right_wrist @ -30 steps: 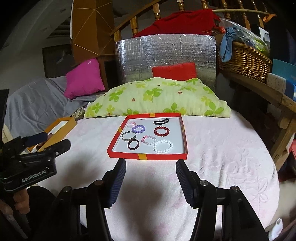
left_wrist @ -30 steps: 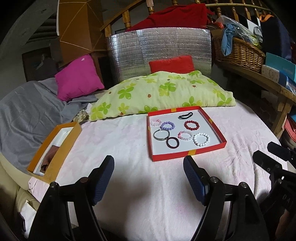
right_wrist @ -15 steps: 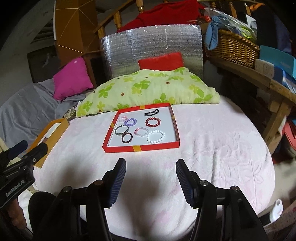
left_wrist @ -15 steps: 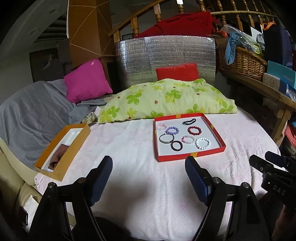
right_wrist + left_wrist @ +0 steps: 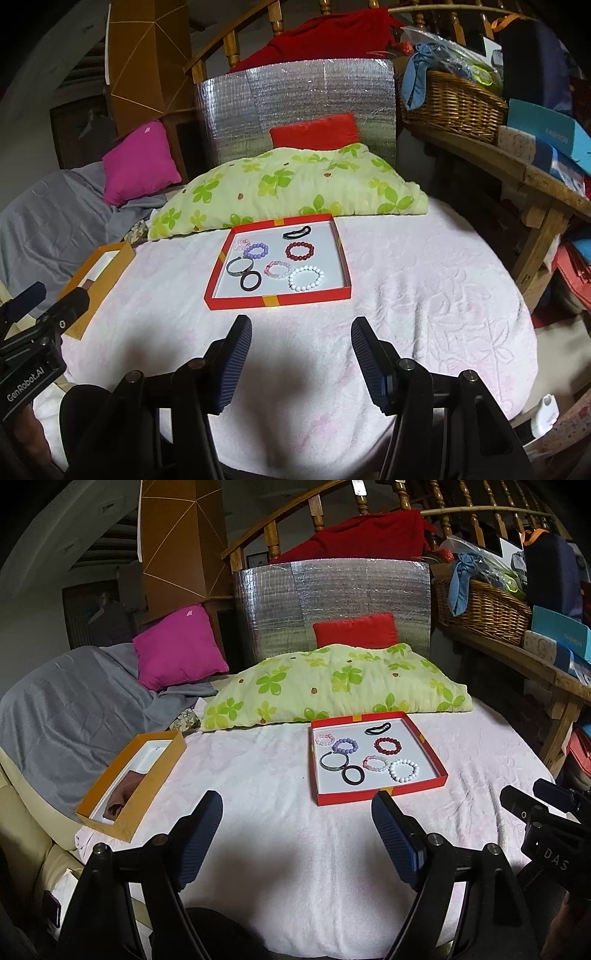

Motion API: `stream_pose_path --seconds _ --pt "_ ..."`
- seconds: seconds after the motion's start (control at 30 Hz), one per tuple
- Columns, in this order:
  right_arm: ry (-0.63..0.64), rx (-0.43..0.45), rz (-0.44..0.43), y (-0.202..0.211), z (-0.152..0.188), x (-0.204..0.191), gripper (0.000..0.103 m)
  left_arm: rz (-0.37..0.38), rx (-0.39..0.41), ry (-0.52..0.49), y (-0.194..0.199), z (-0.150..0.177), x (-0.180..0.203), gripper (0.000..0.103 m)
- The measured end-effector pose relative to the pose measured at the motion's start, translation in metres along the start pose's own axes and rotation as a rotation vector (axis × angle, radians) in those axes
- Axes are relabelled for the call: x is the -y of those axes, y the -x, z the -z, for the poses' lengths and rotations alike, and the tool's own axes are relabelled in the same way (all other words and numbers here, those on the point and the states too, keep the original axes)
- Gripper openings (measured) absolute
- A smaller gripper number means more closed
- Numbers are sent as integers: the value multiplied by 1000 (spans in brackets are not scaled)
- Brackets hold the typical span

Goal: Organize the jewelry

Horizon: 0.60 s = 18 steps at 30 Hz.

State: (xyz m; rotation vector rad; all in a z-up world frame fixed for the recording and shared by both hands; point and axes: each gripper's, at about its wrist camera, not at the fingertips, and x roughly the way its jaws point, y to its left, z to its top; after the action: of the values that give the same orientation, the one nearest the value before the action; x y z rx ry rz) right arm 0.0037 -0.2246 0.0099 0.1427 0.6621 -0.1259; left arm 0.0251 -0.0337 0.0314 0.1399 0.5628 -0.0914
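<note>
Both tools spread, empty — left tool (image 5: 297, 836), jaws just widening, and right tool (image 5: 301, 356). On the bed (image 5: 406, 295), red tray (image 5: 280, 301): stiff, light. Inside, white bead bracelet (image 5: 306, 278) — light, rolling; pinch across the beads.

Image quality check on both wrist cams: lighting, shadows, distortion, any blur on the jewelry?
Left wrist view: strong fisheye bending, dark vignetted corners; the room behind is dim, the pink blanket bright; soft gripper shadows fall near the left gripper; bracelets in the red tray are sharp. Right wrist view: same barrel distortion, a shadow under the right gripper, a mild sheen on the foil panel, no motion blur.
</note>
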Motion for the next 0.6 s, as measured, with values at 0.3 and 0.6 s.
stream_pose_path --seconds 0.3,0.6 --pt "16 20 8 8 -1 -5 61 6 -4 3 3 0 -1 84" --pt "11 14 9 6 -1 -4 61 2 -8 15 2 1 -5 84"
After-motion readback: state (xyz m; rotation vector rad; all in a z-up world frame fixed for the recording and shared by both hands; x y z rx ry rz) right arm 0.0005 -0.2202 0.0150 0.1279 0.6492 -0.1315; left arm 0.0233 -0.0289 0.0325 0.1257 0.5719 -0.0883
